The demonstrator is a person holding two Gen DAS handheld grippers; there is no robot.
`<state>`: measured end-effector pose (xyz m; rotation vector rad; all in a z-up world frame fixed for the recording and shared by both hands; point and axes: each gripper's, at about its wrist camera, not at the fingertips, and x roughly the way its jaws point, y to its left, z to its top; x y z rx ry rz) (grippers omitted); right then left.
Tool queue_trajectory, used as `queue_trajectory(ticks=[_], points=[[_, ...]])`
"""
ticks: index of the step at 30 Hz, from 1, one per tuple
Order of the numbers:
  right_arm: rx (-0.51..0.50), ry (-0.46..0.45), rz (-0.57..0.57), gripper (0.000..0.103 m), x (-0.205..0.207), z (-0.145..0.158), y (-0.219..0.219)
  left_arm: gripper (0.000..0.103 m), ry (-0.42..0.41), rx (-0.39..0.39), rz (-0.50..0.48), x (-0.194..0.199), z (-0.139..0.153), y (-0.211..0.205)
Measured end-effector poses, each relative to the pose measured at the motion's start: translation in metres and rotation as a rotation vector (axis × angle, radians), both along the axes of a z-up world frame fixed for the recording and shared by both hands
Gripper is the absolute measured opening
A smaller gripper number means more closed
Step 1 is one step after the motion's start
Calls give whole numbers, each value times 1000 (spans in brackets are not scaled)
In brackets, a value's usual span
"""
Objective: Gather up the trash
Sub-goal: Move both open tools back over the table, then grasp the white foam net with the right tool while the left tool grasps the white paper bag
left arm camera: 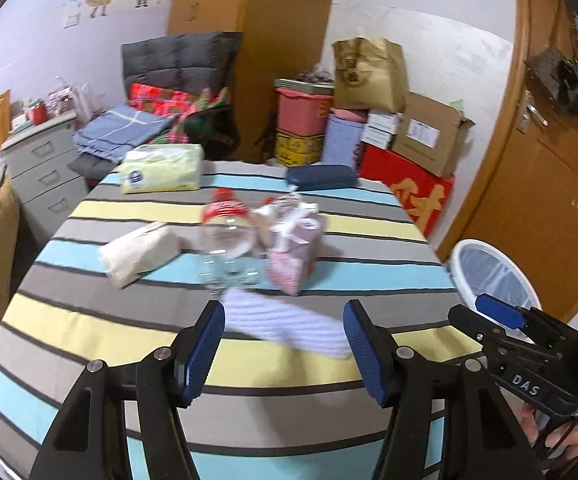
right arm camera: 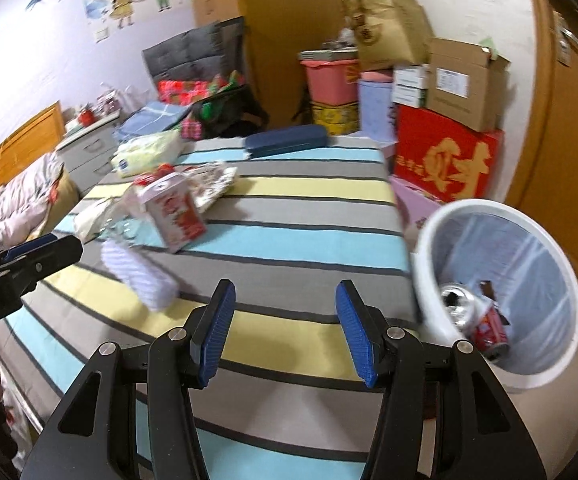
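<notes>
On the striped table [left arm camera: 89, 320] lie a clear plastic bottle with a red label [left arm camera: 227, 240], a pink carton [left arm camera: 295, 252], a crumpled white tissue pack [left arm camera: 141, 252] and a white ribbed wrapper [left arm camera: 285, 326]. My left gripper [left arm camera: 284, 344] is open and empty, just short of the white wrapper. My right gripper [right arm camera: 285, 330] is open and empty over the table's near edge; it also shows in the left wrist view [left arm camera: 501, 314]. A white bin [right arm camera: 501, 280] with a clear liner stands right of the table, holding crushed cans [right arm camera: 473, 316]. The carton [right arm camera: 175, 212] and wrapper [right arm camera: 139, 274] also show in the right wrist view.
A yellow tissue pack [left arm camera: 161, 168] and a dark blue case [left arm camera: 321, 178] lie at the table's far edge. Stacked boxes [left arm camera: 409, 152], a pink tub [left arm camera: 303, 110] and a paper bag [left arm camera: 369, 74] stand behind. A grey drawer unit [left arm camera: 45, 172] is left, a wooden door [left arm camera: 549, 160] right.
</notes>
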<state>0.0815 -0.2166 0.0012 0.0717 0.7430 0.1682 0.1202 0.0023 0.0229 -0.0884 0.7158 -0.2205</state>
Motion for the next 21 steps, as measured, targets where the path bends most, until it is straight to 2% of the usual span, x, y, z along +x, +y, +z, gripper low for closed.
queue_trajectory(ticks=[3,7,11,21], points=[[12,4,53,54,3,-1,18,61,8,18,28,-2,-5,20],[1,19,103,54,10,-4,42,62,14,-20,86,1,-9,54],[25,24,160,54,15,-7,62,62,28,-8,110,5,-15,75],[-52,35,245,54,36,-13,106,66,66,5,135,44,-29,121]])
